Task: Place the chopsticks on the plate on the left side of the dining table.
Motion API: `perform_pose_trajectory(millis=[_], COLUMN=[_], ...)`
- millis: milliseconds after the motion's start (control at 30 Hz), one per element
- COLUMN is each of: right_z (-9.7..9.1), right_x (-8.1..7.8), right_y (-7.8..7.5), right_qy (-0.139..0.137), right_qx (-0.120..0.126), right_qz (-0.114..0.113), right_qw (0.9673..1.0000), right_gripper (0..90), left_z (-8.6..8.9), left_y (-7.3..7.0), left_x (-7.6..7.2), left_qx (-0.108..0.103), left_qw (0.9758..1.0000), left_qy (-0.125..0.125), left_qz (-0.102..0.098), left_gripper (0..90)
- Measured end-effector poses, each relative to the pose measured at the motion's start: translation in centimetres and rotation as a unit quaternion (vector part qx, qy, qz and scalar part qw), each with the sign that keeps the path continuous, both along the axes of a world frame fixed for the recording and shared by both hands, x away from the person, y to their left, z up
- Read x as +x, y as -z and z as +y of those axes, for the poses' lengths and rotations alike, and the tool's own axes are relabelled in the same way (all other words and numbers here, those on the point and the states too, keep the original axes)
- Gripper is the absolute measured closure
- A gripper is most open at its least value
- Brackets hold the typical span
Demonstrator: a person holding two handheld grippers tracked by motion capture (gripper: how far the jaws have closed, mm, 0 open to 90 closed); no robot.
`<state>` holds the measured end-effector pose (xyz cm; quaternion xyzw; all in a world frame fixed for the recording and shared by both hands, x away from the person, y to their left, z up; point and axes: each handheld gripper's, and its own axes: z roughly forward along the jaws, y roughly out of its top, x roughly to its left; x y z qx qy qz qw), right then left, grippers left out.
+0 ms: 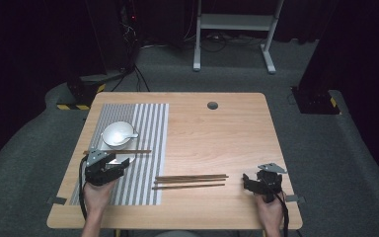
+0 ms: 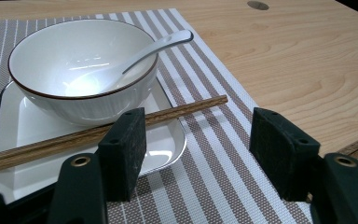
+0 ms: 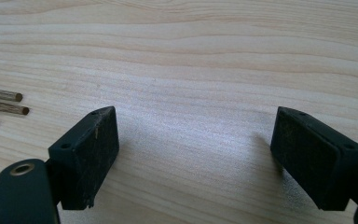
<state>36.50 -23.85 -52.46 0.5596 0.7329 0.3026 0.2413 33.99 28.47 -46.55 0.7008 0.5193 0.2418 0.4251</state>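
Chopsticks (image 1: 190, 180) lie loose on the bare table (image 1: 217, 133) in the high view, between the left gripper (image 1: 121, 163) and right gripper (image 1: 249, 181); another (image 1: 117, 151) rests across the white tray by the bowl (image 1: 117, 133).

Left gripper view: jaws wide, holding nothing, the single chopstick (image 2: 98, 133) just beyond them. A clumsy nudge could likely roll it off the tray (image 2: 23, 130) or knock the spoon (image 2: 130, 58).

Right gripper view: jaws spread, empty; stick ends (image 3: 2, 105) well left. No writing is legible.

Chopstick (image 2: 121, 126) on plate (image 2: 23, 126): left end cut by frame edge, mid part behind left gripper's pad (image 2: 123, 149). Plate's near corner hidden too. Three chopsticks (image 3: 2, 108) in right gripper view: tips only, rest cut off at left edge.
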Motion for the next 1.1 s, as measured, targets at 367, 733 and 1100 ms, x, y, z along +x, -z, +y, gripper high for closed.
perform_pose_trajectory(millis=[367,733,1100], right_z=[0.0,0.0,0.0], right_x=[0.0,0.0,0.0], right_y=[0.0,0.0,0.0], right_qy=[0.000,0.000,0.000], right_qx=[0.000,0.000,0.000], right_qz=[0.000,0.000,0.000], right_qw=[1.0000,1.0000,1.0000], right_gripper=[15.1,15.1,15.1], left_z=[-0.7,-1.5,-2.0], left_y=[0.0,-0.1,-0.1], left_x=[-0.2,-0.1,-0.1], left_qx=[0.004,0.007,0.006], left_qw=[1.0000,0.9998,0.9996], left_qy=[0.009,0.019,0.026], left_qz=[-0.002,-0.004,-0.004], left_gripper=[36.5,36.5,36.5])
